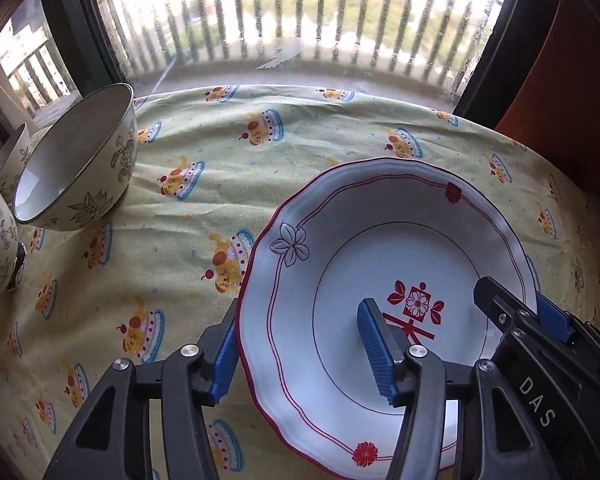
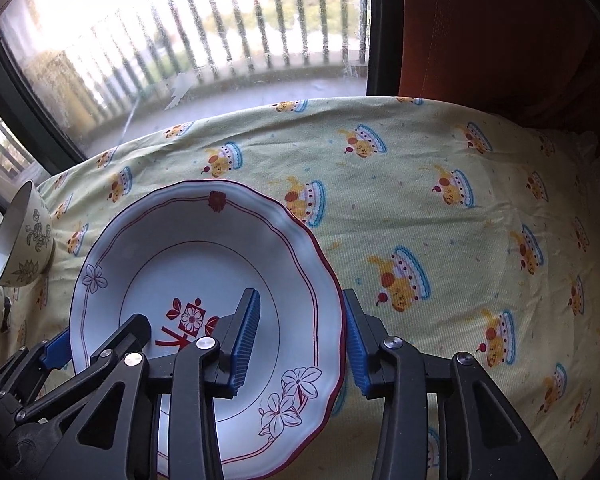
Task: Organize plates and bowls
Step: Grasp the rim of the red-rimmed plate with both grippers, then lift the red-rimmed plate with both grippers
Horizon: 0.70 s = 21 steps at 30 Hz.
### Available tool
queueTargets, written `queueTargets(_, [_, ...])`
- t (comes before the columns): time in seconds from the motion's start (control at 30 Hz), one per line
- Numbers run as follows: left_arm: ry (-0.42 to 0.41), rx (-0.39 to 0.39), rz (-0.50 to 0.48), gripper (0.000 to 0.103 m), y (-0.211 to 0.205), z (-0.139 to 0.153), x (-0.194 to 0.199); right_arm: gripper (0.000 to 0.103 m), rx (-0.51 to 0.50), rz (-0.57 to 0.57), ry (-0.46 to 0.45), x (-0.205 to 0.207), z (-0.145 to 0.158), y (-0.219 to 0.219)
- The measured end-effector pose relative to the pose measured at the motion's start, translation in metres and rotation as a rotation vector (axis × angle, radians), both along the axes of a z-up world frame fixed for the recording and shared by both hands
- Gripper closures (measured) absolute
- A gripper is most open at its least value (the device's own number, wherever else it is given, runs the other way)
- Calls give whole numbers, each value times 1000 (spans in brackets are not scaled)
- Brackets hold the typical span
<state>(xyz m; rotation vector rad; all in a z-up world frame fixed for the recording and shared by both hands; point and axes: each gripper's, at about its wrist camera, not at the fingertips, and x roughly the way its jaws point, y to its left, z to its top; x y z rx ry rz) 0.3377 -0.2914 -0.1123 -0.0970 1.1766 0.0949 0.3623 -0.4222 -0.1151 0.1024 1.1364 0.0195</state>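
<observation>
- Three cream ceramic bowls with leaf prints (image 1: 80,164) stand at the left on the yellow printed tablecloth (image 1: 300,140).
- The left gripper (image 1: 300,352) straddles the left rim of the white red-edged plate (image 1: 380,248), half open.
- The right gripper (image 2: 302,340) straddles its right rim; real pinching I cannot tell.

"DAS" on right hand-held gripper (image 1: 548,312), white letters

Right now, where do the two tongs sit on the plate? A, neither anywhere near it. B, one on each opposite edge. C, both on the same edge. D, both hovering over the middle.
B: the left tongs straddle one edge of the plate and the right tongs straddle the opposite edge.
</observation>
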Motion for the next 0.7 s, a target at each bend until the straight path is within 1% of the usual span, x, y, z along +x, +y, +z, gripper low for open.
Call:
queueTargets(0.2, [32,-5,-41,46,-3,1,-17,59,11,1,45,-22,2,-4])
queueTargets(0.27, [30,1,-56,44,-3,0,-18,59,11,10,44,-28,3,-3])
queueTargets(0.33, [24,11,-71,42,-4,0,-15,57,-3,17,43,-27,3,-1])
queueTargets(0.43, [1,29,-72,42,-5,0,-12,57,-17,16,46,-22,-2,1])
queueTargets(0.53, [-12,30,-71,44,-5,-1,-10,57,-27,22,32,-20,-4,2])
queueTargets(0.7, [-11,22,-74,44,-5,1,-11,57,-41,19,46,-21,1,3])
